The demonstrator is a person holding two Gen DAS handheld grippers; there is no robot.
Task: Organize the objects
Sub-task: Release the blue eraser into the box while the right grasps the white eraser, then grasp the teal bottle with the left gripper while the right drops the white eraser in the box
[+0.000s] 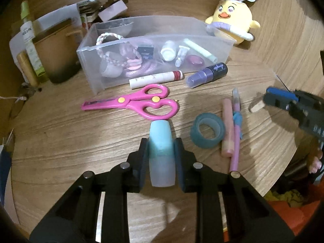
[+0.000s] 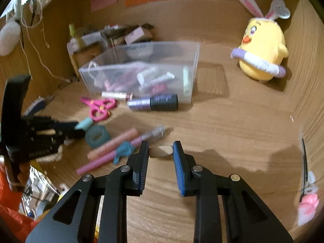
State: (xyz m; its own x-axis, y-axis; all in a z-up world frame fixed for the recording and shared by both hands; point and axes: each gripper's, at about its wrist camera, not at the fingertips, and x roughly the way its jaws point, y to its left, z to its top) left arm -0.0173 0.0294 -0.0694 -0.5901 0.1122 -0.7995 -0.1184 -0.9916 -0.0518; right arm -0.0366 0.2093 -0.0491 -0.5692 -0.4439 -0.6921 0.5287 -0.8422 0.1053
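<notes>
My left gripper (image 1: 161, 146) is shut on a pale blue tube (image 1: 161, 139), held just above the wooden table near the pink scissors (image 1: 133, 103). My right gripper (image 2: 161, 148) is open, its fingers on either side of a small beige block (image 2: 161, 151) on the table. A clear plastic bin (image 1: 139, 48) holds several cosmetics. In front of the bin lie a white lip tube (image 1: 156, 78) and a purple bottle (image 1: 206, 75). A teal tape roll (image 1: 207, 132), a peach stick (image 1: 227, 127) and a pink pen (image 1: 236, 129) lie to the right.
A yellow chick plush (image 1: 232, 18) stands at the back right. Bottles and a brown box (image 1: 58, 48) crowd the back left. The table edge curves at the right. A pink charm (image 2: 307, 208) hangs at the far right of the right wrist view.
</notes>
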